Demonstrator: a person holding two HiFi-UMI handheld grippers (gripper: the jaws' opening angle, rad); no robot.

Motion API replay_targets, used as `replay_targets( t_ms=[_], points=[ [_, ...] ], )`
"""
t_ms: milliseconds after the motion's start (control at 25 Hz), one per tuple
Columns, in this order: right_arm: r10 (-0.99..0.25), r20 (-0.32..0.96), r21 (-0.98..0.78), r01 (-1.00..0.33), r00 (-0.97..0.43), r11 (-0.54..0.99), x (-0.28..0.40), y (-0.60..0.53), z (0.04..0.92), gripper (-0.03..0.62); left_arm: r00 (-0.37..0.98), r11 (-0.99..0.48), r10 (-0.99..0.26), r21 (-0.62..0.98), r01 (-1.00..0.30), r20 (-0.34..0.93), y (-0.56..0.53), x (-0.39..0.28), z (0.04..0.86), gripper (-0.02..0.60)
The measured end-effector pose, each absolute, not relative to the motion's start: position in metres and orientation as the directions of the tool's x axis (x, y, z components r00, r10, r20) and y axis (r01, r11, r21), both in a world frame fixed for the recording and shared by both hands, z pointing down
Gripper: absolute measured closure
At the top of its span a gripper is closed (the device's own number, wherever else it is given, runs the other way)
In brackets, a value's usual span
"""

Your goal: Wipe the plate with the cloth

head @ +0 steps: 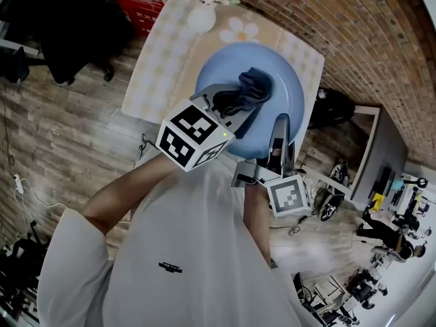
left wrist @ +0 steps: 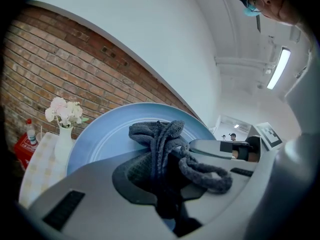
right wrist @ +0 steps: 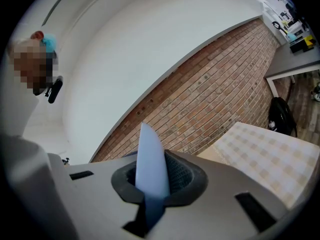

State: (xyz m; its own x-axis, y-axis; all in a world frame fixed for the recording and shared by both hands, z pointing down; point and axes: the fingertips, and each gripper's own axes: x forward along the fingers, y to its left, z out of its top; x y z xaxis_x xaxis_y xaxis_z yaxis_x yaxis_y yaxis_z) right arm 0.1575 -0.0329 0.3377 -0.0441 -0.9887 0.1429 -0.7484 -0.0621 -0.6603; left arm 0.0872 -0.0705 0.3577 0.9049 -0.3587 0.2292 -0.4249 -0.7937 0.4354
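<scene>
The left gripper [left wrist: 162, 184] clenches the cloth [left wrist: 160, 144], bunched between its jaws and pressed against the plate [left wrist: 100, 139] just ahead. The right gripper [right wrist: 150, 194] grips the plate's rim (edge-on between its jaws).

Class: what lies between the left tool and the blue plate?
A dark grey cloth, clamped in the left tool, bunched over the plate; the left gripper view shows it best.

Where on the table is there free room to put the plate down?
The checked table is bare along its left side, from the vase down to the near corner, and in a narrow strip right of the plate. The far end, by the vase and daisy-shaped mat, is crowded.
</scene>
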Motion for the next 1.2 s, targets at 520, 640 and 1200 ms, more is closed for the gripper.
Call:
replay_targets(
  t_ms=[520,640,1200],
  points=[
    [-0.985,0.166,-0.592,-0.803,-0.046,-0.063,0.162,-0.031,0.334,0.536,0.853,-0.754,-0.419,0.404,-0.518,0.312,-0.093,0.054,0.381,0.520],
    [-0.985,0.165,-0.572,-0.819,-0.054,-0.051,0.164,-0.033,0.334,0.536,0.838,-0.736,-0.440,0.404,-0.543,0.322,-0.098,0.042,0.384,0.520],
    [-0.985,0.174,-0.432,-0.898,0.007,-0.083,0.196,-0.032,0.338,0.536,0.810,-0.688,-0.497,0.427,-0.586,0.310,-0.116,0.002,0.382,0.520]
  ],
)
